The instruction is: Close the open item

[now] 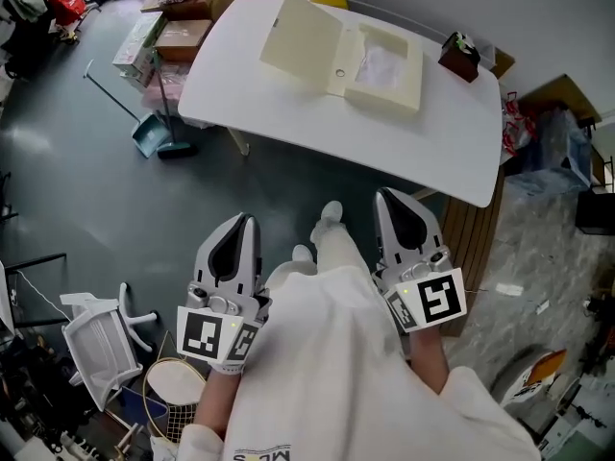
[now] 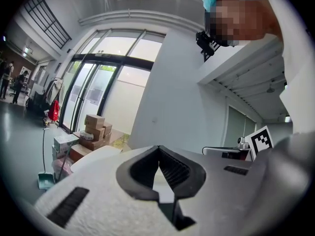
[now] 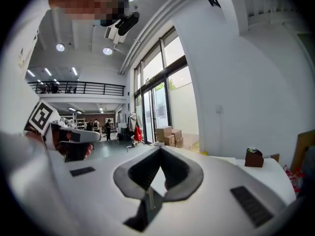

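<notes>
The left tool (image 1: 246,223) and right tool (image 1: 388,196) are held side by side in front of the body, both roughly level and pointing forward. Each has its jaws closed together, tips meeting, nothing between them.

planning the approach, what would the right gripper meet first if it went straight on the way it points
Probably the near edge of the white table, right ahead of the right gripper; depth is unclear. The open box sits further left.
</notes>
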Available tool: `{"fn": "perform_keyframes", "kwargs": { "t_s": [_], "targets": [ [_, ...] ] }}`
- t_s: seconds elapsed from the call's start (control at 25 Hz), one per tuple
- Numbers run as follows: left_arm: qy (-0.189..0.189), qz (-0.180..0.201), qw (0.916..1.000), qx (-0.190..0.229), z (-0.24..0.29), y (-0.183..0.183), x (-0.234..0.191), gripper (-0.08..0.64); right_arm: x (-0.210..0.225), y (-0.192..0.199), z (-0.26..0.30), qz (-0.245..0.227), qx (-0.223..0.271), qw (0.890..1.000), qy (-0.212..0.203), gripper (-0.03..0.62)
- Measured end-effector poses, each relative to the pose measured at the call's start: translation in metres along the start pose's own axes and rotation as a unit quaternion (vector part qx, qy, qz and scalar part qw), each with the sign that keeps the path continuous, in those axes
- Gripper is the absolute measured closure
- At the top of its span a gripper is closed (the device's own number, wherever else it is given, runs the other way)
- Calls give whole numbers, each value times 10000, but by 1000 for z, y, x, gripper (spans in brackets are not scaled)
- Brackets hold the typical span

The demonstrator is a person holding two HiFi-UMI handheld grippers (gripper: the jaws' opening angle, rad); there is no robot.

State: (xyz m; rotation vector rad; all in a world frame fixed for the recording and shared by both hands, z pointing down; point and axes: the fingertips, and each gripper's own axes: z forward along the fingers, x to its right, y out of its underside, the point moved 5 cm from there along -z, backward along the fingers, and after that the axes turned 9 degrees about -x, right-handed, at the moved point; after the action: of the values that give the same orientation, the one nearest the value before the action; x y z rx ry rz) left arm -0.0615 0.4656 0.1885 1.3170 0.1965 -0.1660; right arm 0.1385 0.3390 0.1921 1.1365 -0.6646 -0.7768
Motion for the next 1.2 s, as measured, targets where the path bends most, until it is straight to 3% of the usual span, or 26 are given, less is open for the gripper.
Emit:
{"fn": "perform_keyframes", "kwargs": {
  "t_s": [0.36, 0.76, 1.2],
  "targets": [
    [1, -58, 9999, -128, 86, -17, -46, 535, 53, -4, 88, 221, 4, 9997, 58, 577],
    [231, 169, 9989, -370, 247, -76, -81, 535, 149, -55, 200, 400, 267, 9988, 88, 577],
    [680, 396, 9925, -937, 356, -92, -89, 535, 221, -52, 254, 695, -24, 9968, 382, 576]
  ]
}}
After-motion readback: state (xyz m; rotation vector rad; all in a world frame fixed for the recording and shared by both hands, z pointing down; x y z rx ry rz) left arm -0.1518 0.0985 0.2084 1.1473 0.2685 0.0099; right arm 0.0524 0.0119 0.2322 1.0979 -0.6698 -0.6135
